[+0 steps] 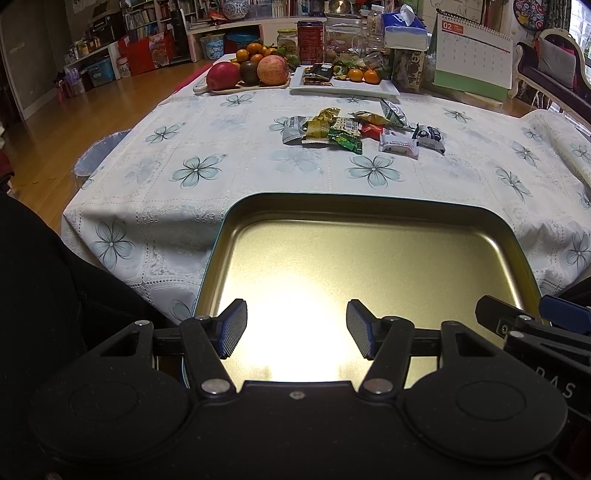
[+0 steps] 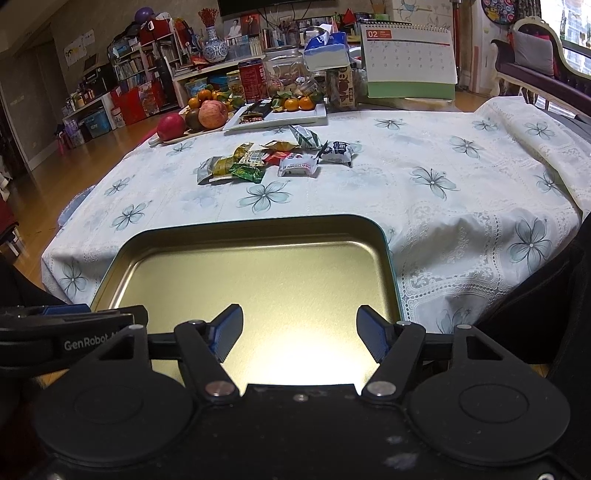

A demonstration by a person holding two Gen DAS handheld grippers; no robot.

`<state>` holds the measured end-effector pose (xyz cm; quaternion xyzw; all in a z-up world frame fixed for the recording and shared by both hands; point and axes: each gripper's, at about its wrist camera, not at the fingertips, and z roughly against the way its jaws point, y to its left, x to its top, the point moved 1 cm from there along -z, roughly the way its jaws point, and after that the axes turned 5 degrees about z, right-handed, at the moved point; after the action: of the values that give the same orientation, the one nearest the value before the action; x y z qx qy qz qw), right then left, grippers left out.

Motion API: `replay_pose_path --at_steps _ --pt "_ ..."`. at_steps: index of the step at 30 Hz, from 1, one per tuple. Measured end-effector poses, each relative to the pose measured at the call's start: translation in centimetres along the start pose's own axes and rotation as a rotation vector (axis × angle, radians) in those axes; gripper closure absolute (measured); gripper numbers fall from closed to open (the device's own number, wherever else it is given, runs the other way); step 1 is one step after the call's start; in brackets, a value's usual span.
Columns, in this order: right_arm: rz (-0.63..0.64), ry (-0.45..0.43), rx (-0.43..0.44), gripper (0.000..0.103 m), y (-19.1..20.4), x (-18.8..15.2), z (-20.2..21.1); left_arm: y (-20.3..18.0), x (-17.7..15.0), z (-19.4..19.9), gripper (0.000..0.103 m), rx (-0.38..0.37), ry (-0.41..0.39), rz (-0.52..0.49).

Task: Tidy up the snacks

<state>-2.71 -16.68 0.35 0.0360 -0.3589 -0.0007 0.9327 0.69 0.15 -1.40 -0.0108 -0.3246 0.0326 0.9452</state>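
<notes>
A pile of several wrapped snacks (image 1: 358,129) lies in the middle of the flowered tablecloth; it also shows in the right wrist view (image 2: 273,160). An empty gold metal tin (image 1: 369,218) sits at the table's near edge, seen too in the right wrist view (image 2: 258,236). My left gripper (image 1: 296,328) is open and empty, hovering over the tin's near part. My right gripper (image 2: 299,332) is open and empty over the same tin, to the right of the left one. Both are well short of the snacks.
At the far side stand a board of fruit (image 1: 247,72), a white plate with snacks and oranges (image 1: 343,83), jars, a tissue box (image 1: 402,27) and a desk calendar (image 1: 469,55). The tablecloth (image 1: 221,155) drapes over the near edge.
</notes>
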Motion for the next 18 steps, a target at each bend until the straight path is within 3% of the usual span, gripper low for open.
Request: replay_pose_path --at_steps 18 --pt "-0.006 0.018 0.012 0.042 0.00 -0.06 0.04 -0.38 -0.20 -0.02 0.043 0.005 0.034 -0.027"
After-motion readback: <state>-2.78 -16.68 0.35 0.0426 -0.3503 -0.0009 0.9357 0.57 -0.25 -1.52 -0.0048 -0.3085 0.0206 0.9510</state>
